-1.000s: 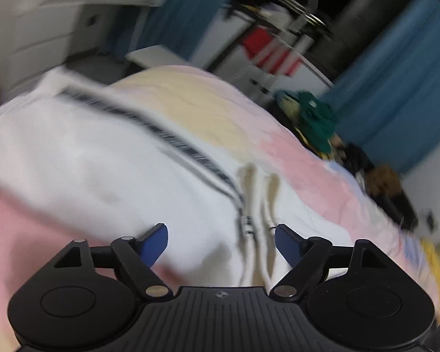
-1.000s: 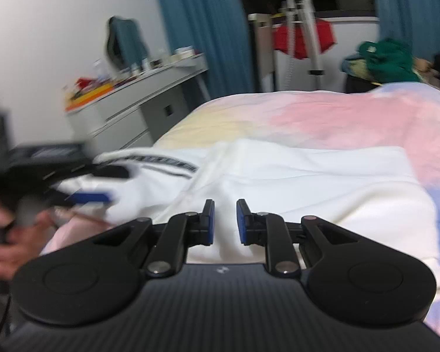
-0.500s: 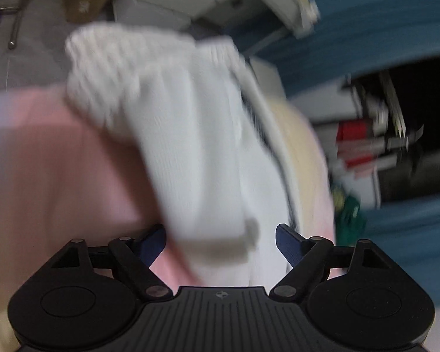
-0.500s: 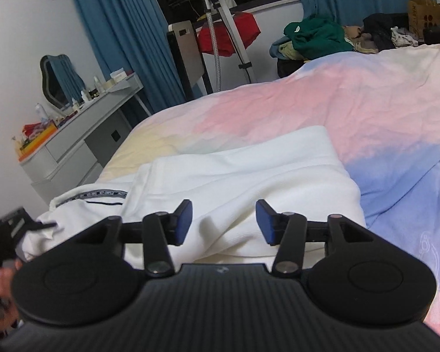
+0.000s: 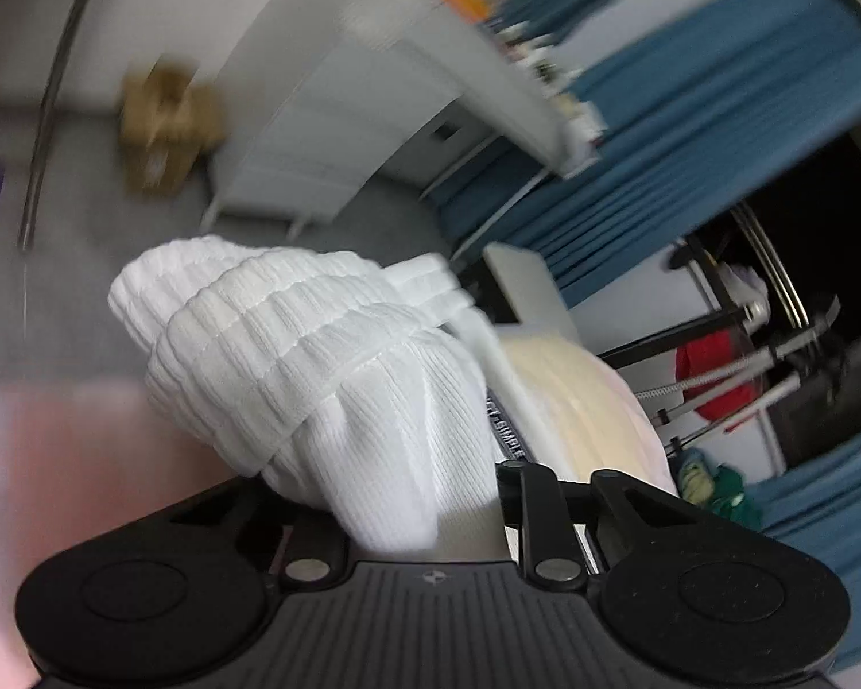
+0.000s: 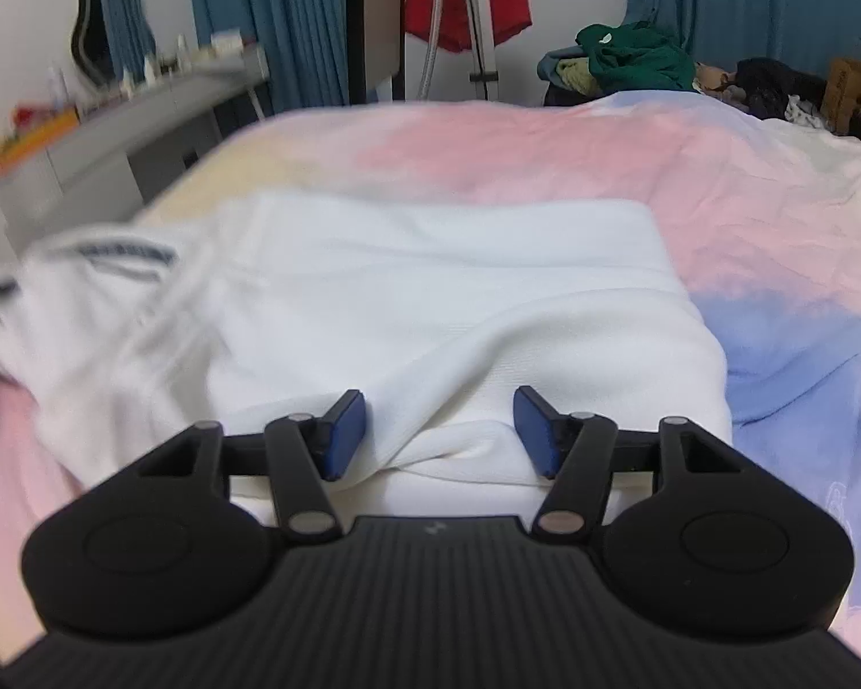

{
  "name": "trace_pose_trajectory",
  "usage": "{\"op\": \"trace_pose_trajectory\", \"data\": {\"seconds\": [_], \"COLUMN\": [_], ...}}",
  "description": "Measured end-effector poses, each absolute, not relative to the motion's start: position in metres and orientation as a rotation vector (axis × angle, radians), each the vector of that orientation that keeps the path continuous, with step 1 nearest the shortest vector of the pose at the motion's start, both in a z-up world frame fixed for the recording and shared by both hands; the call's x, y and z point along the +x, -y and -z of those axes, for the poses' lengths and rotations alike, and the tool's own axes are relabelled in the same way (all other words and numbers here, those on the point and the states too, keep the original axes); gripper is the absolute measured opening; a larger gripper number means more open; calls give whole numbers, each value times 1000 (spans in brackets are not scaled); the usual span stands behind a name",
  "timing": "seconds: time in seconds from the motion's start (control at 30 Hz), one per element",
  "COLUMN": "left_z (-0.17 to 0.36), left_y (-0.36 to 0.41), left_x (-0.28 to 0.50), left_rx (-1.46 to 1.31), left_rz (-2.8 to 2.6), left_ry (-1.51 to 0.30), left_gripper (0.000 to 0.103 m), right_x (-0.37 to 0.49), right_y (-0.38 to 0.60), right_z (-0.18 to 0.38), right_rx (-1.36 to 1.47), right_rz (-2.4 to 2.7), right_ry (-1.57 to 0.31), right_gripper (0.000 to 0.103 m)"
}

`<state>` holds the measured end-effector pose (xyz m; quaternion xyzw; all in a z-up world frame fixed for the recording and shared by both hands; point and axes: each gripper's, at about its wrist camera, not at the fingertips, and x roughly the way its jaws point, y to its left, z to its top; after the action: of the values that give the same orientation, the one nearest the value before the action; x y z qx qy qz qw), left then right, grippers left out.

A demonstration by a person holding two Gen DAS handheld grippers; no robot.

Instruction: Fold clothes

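Since half a second ago the left gripper (image 5: 430,522) has closed in on the ribbed cuff end (image 5: 270,356) of the white garment (image 6: 442,298), and cloth now fills the gap where its blue pads showed; the right gripper (image 6: 439,436) has spread its pads wider.

The left one looks clamped on the bunched white fabric and tilted up toward the dresser (image 5: 338,115), the cuff lifted off the pink bedspread (image 6: 545,149). The right one is open and holds nothing, its pads either side of a raised ridge at the garment's near edge. The garment lies across the near left part of the bed, its striped band (image 6: 126,252) toward the left edge (blurred, so detail is uncertain).

The step in hand seems to be carrying the sleeve or leg end inward over the body. To do it well, the left should sweep low and flat toward the garment's middle, while the right pinches the ridge to pin the near edge so the lower layer does not drag.
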<state>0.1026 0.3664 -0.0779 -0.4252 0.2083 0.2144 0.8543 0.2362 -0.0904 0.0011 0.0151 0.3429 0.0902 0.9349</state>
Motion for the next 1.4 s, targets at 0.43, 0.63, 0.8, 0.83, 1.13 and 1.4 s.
{"op": "trace_pose_trajectory", "data": {"seconds": [0.43,0.63,0.8,0.83,1.13,1.4], "left_z": [-31,-84,-74,-62,45,87], "left_y": [-211,-92,25,47,241,280], "left_x": [95,97,108,110,131,134], "left_rx": [-429,-329,-201,-164,160,294], "left_rz": [-344,-289,-211,-198,-83,-34], "left_ry": [-231,-161,-147,-158,-254,-367], "left_gripper": [16,15,15,14,15,23], "right_x": [234,221,210,209,214,228], "right_y": [129,184,241,251,325,334], "right_z": [-28,-57,-78,-79,-56,-36], "right_rx": [297,446,554,562,768,903], "right_rz": [-191,-118,-50,-36,-19,-155], "right_ry": [-727,-640,-546,-535,-516,-545], "right_gripper": [60,60,60,61,62,61]}}
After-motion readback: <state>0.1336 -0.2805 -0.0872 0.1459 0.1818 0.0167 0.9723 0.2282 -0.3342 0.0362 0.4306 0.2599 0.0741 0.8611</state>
